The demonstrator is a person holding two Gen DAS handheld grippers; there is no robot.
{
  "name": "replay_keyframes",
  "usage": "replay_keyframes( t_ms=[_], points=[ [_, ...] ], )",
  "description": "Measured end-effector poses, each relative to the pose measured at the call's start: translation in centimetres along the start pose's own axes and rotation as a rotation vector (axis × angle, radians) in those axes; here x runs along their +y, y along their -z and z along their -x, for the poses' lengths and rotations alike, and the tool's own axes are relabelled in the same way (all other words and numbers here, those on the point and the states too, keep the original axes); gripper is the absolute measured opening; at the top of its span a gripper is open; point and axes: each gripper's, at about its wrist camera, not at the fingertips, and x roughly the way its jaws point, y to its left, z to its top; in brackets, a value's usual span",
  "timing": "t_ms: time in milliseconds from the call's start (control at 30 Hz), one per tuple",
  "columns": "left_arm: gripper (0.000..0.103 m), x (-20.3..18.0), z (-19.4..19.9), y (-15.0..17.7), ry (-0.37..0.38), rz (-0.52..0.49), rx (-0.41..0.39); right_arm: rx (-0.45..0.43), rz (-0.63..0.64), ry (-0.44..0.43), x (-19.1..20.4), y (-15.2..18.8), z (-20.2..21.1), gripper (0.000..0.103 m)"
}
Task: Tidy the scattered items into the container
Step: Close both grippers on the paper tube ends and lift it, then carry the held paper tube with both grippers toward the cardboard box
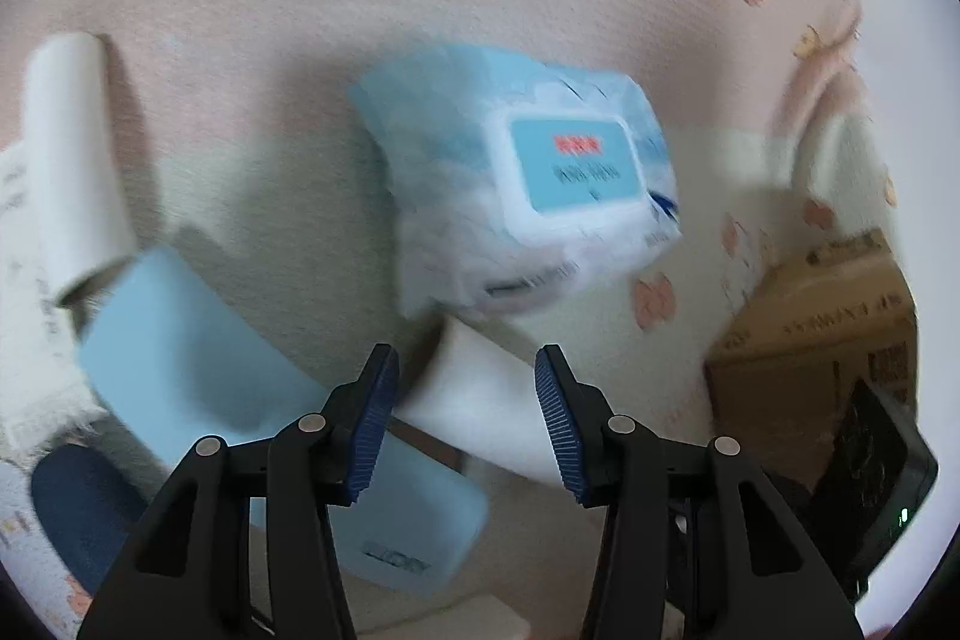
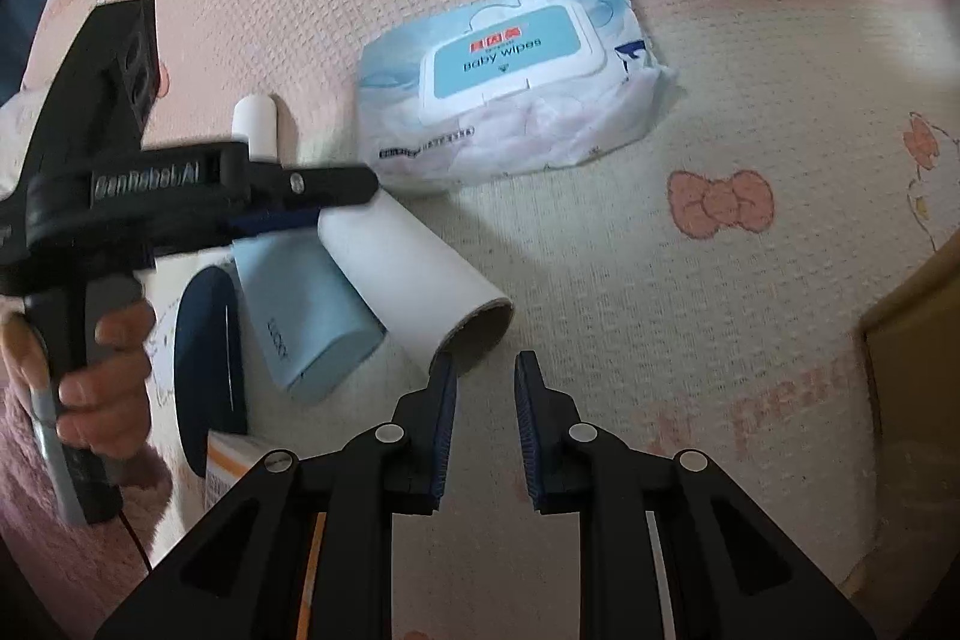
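A pack of baby wipes (image 1: 522, 184) (image 2: 510, 100) lies on the pink patterned mat. A white cardboard roll (image 1: 480, 412) (image 2: 414, 274) rests beside it, leaning on a light blue box (image 1: 240, 400) (image 2: 306, 316). My left gripper (image 1: 468, 382) (image 2: 342, 202) is open and hovers over the roll's far end, its pads apart from the roll. My right gripper (image 2: 486, 370) is shut with nothing in it, just off the roll's near open end. A brown cardboard box (image 1: 810, 358) (image 2: 918, 340) stands at the right edge.
A second white tube (image 1: 72, 160) (image 2: 258, 124) and a dark blue oval item (image 1: 78, 508) (image 2: 207, 370) lie left of the blue box. An orange-edged carton (image 2: 228, 472) sits near it. A hand (image 2: 102, 364) holds the left gripper's handle. A black device (image 1: 870, 490) lies by the cardboard box.
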Motion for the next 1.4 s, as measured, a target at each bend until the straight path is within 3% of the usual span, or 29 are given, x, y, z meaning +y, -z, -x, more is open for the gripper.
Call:
replay_keyframes(
  t_ms=[100, 367, 600, 900, 1100, 1133, 1267, 1400],
  points=[
    [0.05, -1.1, -0.2, 0.7, -0.031, -0.057, 0.003, -0.007, -0.009, 0.022, -0.4, -0.2, 0.0, 0.016],
    [0.048, -4.6, -0.8, 4.2, 0.017, -0.092, 0.07, -0.01, 0.012, 0.142, -2.6, 1.2, 2.0, 0.016],
    [0.046, -8.2, -2.2, 9.0, -0.035, -0.096, 0.162, 0.019, 0.035, 0.189, -4.3, 4.1, 4.0, 0.016],
    [0.046, -8.9, -2.0, 13.5, -0.016, -0.002, 0.164, 0.041, 0.036, 0.168, -5.8, 8.3, 6.0, 0.016],
    [0.046, -8.9, -1.0, 14.5, -0.025, 0.034, 0.112, 0.041, 0.046, 0.157, -5.9, 9.6, 7.4, 0.017],
    [0.046, -8.8, -0.7, 14.5, -0.023, 0.04, 0.105, 0.035, 0.041, 0.168, -6.0, 9.7, 7.7, 0.021],
    [0.046, -8.4, 0.6, 14.4, -0.038, 0.08, 0.048, -0.025, 0.027, 0.141, -6.2, 10.0, 9.5, 0.056],
    [0.046, -7.4, 0.5, 14.3, -0.03, 0.116, 0.033, -0.063, 0.016, 0.057, -6.0, 9.6, 9.9, 0.059]
  ],
)
